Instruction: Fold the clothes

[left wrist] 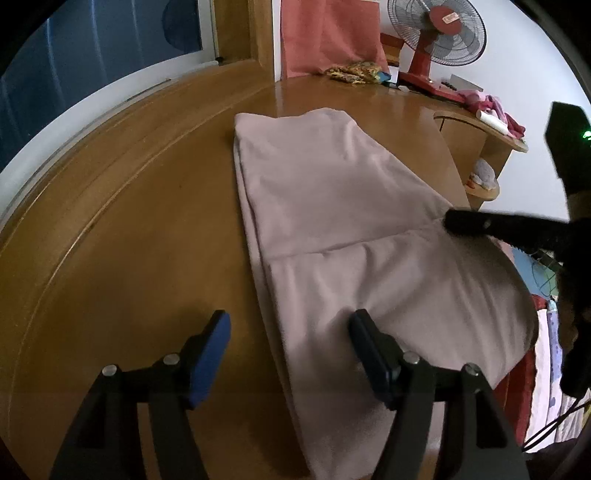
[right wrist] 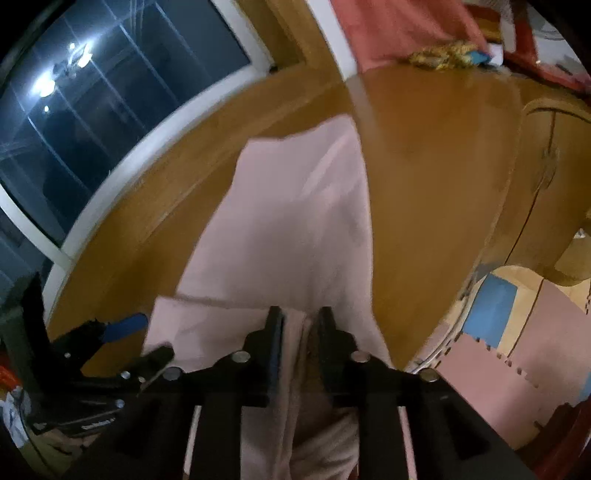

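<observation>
A pale pink garment (left wrist: 332,192) lies lengthwise on the wooden table (left wrist: 129,221), its far half folded over the near half. My left gripper (left wrist: 290,332) is open just above the garment's near left edge: one blue-padded finger is over bare wood, the other over cloth. In the right wrist view the garment (right wrist: 295,206) runs away from the camera. There my right gripper (right wrist: 301,328) is shut on a raised fold of it at the near right side. The right gripper (left wrist: 465,221) also shows as a dark shape at the cloth's right edge. The left gripper (right wrist: 147,339) sits at lower left.
A red table fan (left wrist: 436,37), a yellow patterned cloth (left wrist: 354,70) and a hanging salmon cloth (left wrist: 328,33) are at the table's far end. Curved side shelves (left wrist: 480,140) hold pink items. A dark window (right wrist: 92,129) is on the left. Foam floor mats (right wrist: 517,350) lie below right.
</observation>
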A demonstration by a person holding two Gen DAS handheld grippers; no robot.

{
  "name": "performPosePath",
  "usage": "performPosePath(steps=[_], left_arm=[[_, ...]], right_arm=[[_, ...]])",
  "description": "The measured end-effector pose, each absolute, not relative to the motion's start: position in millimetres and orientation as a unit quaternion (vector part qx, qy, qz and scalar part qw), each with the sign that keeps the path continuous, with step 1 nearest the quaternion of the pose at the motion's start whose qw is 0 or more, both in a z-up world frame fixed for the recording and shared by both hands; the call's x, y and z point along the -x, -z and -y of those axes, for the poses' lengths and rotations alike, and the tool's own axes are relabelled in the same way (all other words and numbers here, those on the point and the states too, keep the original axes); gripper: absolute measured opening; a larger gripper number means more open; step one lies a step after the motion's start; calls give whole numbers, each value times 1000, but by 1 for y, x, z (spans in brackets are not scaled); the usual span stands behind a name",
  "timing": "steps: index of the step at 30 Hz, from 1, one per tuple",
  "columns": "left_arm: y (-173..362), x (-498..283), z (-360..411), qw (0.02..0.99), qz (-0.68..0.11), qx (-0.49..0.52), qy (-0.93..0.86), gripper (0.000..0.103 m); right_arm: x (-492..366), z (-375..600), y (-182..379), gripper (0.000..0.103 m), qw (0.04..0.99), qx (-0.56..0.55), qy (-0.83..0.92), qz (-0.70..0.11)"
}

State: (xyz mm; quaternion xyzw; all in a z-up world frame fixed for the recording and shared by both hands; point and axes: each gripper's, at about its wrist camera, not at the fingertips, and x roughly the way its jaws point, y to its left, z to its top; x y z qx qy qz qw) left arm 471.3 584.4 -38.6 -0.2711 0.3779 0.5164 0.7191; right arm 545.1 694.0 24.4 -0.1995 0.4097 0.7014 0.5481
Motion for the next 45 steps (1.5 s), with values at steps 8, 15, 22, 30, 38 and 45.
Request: performPosePath(steps=[8, 15, 22, 30, 38, 45], left_arm=[[25, -455, -561, 712, -386, 245, -534, 66], [20, -439, -533, 707, -381, 261, -536, 66], [21, -435, -512, 705, -380, 262, -539, 66], [28, -437, -489, 734, -385, 255, -497, 66], [48, -450, -490, 756, -400, 234, -462, 66], [57, -465, -492, 776, -392, 202, -451, 62]], right_arm=[[-546, -638, -43, 53, 595, 245, -690, -332], [-526, -595, -28, 53, 590, 283, -686, -317], [-507, -574, -20, 53, 572, 302, -701, -299], [-480, -568, -9, 53, 557, 321, -723, -252], [-466, -579, 1, 53, 562, 321, -730, -218], [-466, -581, 7, 53, 560, 320, -734, -211]])
